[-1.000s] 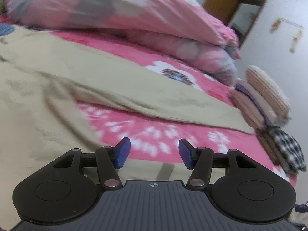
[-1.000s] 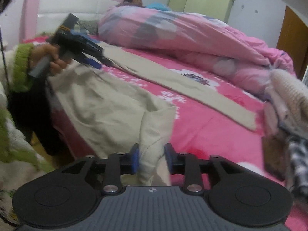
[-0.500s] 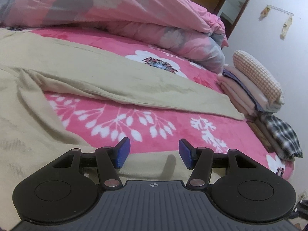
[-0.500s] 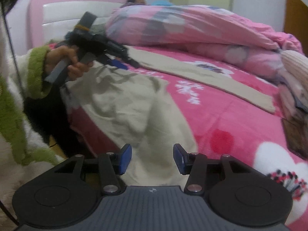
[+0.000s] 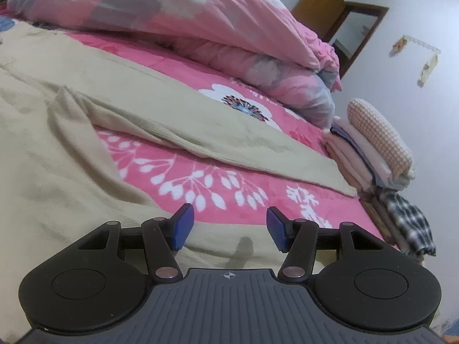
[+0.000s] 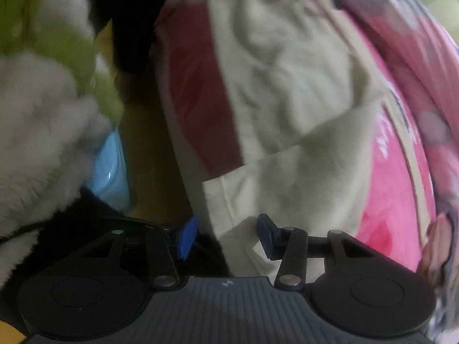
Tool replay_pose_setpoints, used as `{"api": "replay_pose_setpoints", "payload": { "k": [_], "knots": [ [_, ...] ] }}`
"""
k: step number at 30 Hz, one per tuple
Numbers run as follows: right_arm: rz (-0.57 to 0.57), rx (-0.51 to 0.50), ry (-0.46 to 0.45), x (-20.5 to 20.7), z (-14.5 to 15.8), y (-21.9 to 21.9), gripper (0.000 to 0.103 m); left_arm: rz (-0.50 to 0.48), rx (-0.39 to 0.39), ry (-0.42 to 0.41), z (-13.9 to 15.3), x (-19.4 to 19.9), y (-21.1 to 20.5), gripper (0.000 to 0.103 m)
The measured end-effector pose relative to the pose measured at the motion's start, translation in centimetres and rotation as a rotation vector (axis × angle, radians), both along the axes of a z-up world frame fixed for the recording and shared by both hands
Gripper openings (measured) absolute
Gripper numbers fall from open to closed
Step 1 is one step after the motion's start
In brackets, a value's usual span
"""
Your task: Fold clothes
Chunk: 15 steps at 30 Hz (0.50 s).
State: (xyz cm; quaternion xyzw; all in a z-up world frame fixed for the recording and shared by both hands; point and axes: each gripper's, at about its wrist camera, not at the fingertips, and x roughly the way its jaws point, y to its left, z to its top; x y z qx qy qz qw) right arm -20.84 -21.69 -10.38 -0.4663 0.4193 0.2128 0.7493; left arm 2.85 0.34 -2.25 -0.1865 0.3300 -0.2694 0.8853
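Note:
Beige trousers (image 5: 215, 132) lie spread on the pink floral bed sheet (image 5: 200, 177), one leg reaching right toward the folded stack. My left gripper (image 5: 229, 226) hovers open just above the beige cloth, nothing between its blue pads. The right wrist view is blurred. It looks down at the bed's edge, where the trousers (image 6: 301, 114) hang over. My right gripper (image 6: 226, 232) has its jaws closing, with a hemmed corner of the trousers between them. The pads do not press on the cloth.
A pink and grey quilt (image 5: 172, 14) is bunched along the far side. A stack of folded clothes (image 5: 378, 149) with a plaid piece (image 5: 410, 223) sits at the bed's right end. A fluffy white-green sleeve (image 6: 37, 109) and a light blue object (image 6: 110, 169) are left of the bed edge.
My right gripper let go of the beige fold, opened, then swung down and rolled toward the bed's edge over the trouser hem. The left gripper's view barely shifted.

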Motion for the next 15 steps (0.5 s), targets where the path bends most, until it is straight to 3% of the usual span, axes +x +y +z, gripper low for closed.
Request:
{"api": "replay_pose_setpoints", "payload": {
  "k": [1,5,8,12,15],
  "knots": [
    [0.005,-0.032,-0.002,0.1,-0.4,0.4,0.046,0.004,-0.007,0.002,-0.1,0.0,0.3,0.056],
    [-0.058,-0.04,-0.084,0.1,0.3,0.2,0.019,0.018,-0.027,0.002,-0.3,0.1,1.4,0.056],
    [-0.125,-0.012,-0.161,0.2,1.6,-0.3,0.013,0.024,-0.033,-0.006,-0.3,0.1,2.0,0.056],
    [-0.358,0.194,-0.32,0.5,7.5,-3.9,0.013,0.029,-0.034,-0.016,-0.3,0.1,2.6,0.056],
    [-0.578,0.422,-0.433,0.2,11.8,-9.0,0.012,0.027,-0.029,-0.024,-0.3,0.1,2.7,0.056]
  ]
}}
